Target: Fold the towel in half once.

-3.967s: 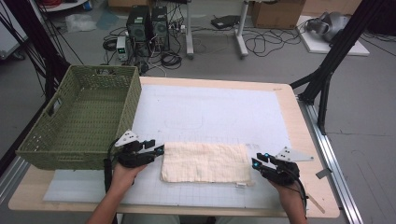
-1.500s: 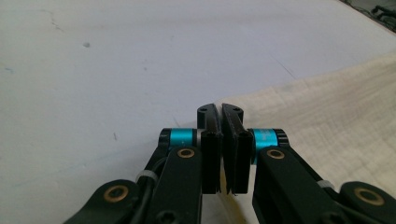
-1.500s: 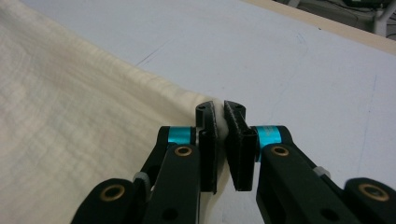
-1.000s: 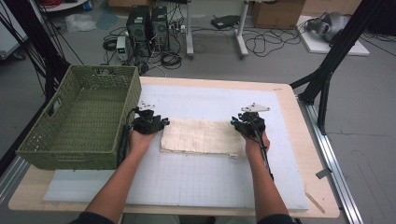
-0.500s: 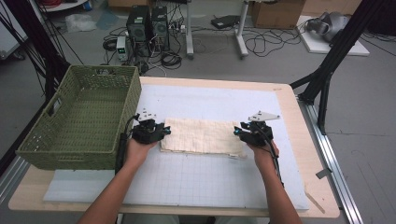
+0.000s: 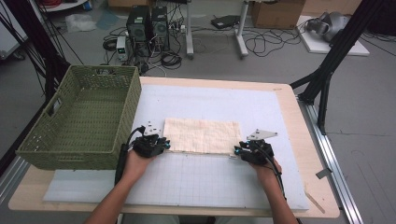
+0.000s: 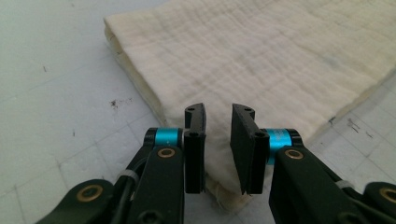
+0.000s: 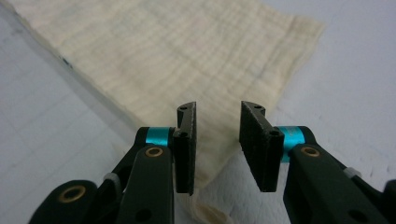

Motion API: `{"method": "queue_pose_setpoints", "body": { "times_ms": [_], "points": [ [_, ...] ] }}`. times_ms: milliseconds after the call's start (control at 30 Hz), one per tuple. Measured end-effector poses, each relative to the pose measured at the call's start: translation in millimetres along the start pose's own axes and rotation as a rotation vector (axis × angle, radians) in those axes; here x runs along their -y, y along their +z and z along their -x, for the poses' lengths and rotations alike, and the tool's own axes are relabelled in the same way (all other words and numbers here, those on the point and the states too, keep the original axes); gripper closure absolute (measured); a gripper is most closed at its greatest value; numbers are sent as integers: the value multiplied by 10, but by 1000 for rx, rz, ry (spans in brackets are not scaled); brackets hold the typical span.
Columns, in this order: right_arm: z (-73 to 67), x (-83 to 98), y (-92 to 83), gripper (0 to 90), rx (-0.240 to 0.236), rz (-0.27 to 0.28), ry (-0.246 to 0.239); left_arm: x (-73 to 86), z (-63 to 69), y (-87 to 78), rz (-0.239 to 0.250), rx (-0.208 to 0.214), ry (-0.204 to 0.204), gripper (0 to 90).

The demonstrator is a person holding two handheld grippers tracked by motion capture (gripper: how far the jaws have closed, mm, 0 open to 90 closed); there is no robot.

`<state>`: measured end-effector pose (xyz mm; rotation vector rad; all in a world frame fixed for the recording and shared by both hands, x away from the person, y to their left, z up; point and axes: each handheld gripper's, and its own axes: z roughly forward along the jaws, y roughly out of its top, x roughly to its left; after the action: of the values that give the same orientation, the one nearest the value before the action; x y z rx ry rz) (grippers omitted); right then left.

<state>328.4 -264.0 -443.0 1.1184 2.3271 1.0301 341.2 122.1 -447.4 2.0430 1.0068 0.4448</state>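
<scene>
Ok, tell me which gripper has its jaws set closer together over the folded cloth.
The left gripper, at the folded cream cloth's corner nearest the green basket. Its jaws have just been closing; the right gripper's gap is wider.

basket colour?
Olive green woven basket, clearest in the high view, at the table's left.

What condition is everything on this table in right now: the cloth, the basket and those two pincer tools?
Cream cloth: folded flat on the white mat.
Green basket: upright, empty, beside the cloth.
Left gripper: jaws have just been closing, a gap left, astride the cloth's near corner.
Right gripper: jaws apart, over the cloth's other near corner.
</scene>
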Motion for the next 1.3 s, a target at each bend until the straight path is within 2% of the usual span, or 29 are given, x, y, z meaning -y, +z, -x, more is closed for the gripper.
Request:
{"method": "queue_pose_setpoints", "body": {
  "times_ms": [67, 233, 333, 433, 567, 700, 767, 800, 867, 933, 1067, 1133, 1200, 1300],
  "points": [
    [15, 49, 0, 641, 13, 9, 10, 19, 18, -19, 4, -17, 14, 796],
    [0, 93, -71, 624, 41, 27, 18, 91, 18, -71, 46, -13, -14, 789],
    [-27, 103, -177, 606, 53, 65, 17, 110, 5, -140, 90, 6, -44, 698],
    [-33, 136, -329, 566, 59, 113, 24, 142, -34, -238, 172, 44, -95, 589],
    [-33, 206, -523, 441, 73, 163, 40, 178, -74, -331, 250, 82, -132, 444],
    [-21, 300, -677, 344, 103, 179, 48, 169, -82, -369, 289, 95, -161, 286],
    [3, 356, -730, 287, 113, 187, 75, 155, -62, -372, 301, 95, -160, 202],
    [11, 371, -742, 264, 116, 191, 83, 152, -54, -376, 304, 103, -153, 187],
    [33, 397, -764, 209, 130, 203, 94, 150, -40, -391, 317, 114, -136, 187],
    [53, 404, -783, 185, 144, 217, 97, 146, -30, -398, 325, 105, -138, 187],
    [84, 394, -795, 131, 158, 243, 105, 154, -22, -416, 315, 89, -111, 193],
    [97, 386, -779, 123, 155, 254, 108, 151, -31, -417, 325, 85, -120, 195],
    [96, 382, -766, 123, 151, 250, 108, 147, -45, -414, 333, 109, -141, 195],
    [98, 385, -760, 123, 152, 244, 100, 146, -34, -402, 333, 107, -140, 195]
  ]
}}
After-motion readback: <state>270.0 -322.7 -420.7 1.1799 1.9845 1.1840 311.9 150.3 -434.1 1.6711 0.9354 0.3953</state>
